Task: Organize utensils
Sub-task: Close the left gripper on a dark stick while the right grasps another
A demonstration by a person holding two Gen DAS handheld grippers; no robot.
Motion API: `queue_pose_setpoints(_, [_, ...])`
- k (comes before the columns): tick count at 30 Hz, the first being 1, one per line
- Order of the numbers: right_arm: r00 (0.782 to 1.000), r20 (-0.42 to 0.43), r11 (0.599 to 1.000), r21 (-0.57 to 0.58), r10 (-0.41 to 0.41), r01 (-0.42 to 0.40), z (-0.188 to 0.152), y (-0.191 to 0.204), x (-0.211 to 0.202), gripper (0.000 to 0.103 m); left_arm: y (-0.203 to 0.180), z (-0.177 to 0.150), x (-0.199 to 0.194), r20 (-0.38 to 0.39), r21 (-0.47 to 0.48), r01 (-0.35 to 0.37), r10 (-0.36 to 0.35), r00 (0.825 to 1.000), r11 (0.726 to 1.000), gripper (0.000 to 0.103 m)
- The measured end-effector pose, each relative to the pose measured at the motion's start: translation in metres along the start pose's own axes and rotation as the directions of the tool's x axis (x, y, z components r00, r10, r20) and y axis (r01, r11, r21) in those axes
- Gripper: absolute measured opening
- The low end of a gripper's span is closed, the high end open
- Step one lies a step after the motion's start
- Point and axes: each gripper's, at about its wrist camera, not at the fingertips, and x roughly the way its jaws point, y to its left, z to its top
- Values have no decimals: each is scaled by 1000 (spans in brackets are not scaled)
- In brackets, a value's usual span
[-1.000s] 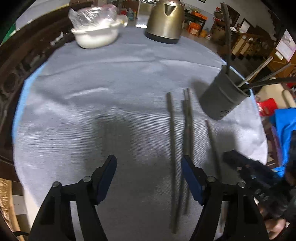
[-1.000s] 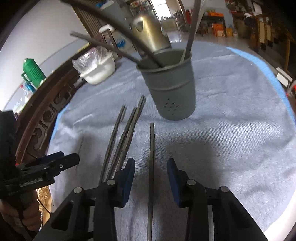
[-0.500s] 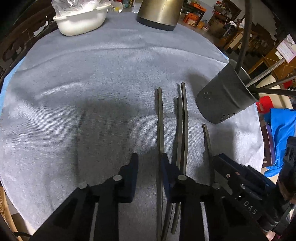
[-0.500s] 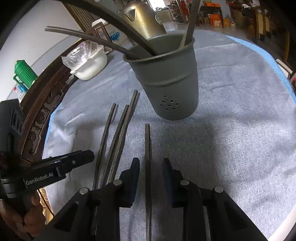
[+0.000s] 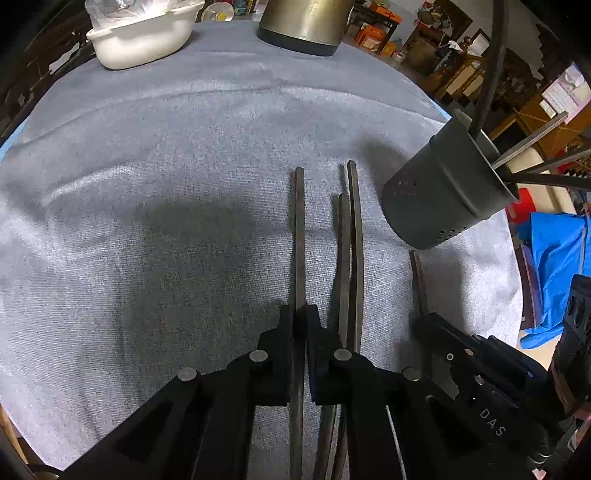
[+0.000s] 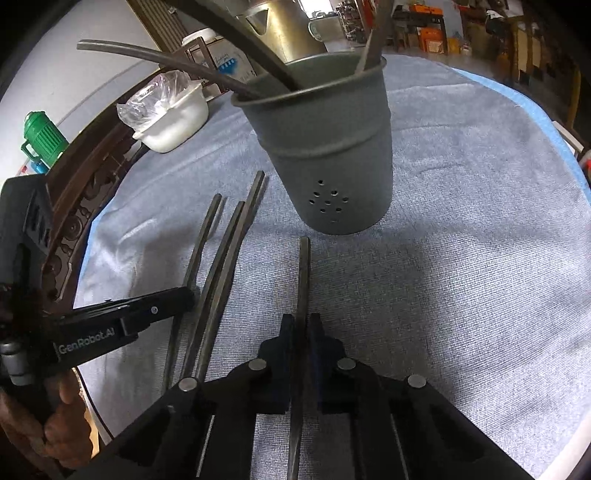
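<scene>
Chopsticks, dark, four lying flat on the tabletop (image 5: 155, 155), which is covered in grey-blue cloth. Leftmost chopstick (image 5: 299, 236): lies alone, clamped between the fingers of the left tongs (image 5: 300, 321). Middle pair (image 5: 349, 251): two sticks side by side, touching along part of their length, just right of the left tongs. Rightmost chopstick (image 6: 303, 280): lies apart from the others with its far tip just before the holder, clamped between the fingers of the right tongs (image 6: 301, 328). Both tongs are closed on their sticks low at the cloth; whether either stick is lifted cannot be told.

Utensil holder (image 6: 325, 155): dark grey metal cup with a cluster of small holes near its base, upright on the cloth, beyond the rightmost chopstick. Several more dark sticks (image 6: 155, 59) lean out of its rim.

White bowl (image 5: 140, 37) with a plastic bag over it, far edge of tabletop. Metal kettle (image 5: 303, 22) beside it.
</scene>
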Motion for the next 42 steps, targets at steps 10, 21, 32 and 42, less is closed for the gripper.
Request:
queue_pose_setpoints(10, [999,-15,999,33,30,-29,-7,-8,-5,9,23,-16,-14,-4,-31,36,-36,999,999,7])
queue_pose_setpoints(21, [996,-77,998,50,49,-45,-17,-13,-12,9,34,-52,-33,-58,-22,46,-47,997,999,7])
queue_pose_setpoints(32, [985,-170,999,23,30,-27,-5,-11,-8,12,38,-28,-30,-115,-5,42,-42,992,999,19])
queue_pose_setpoints(42, [986,-167,999,48,12,-4,18,-13,3,20,35,8,-31,-85,-2,4,-4,996,1000,20])
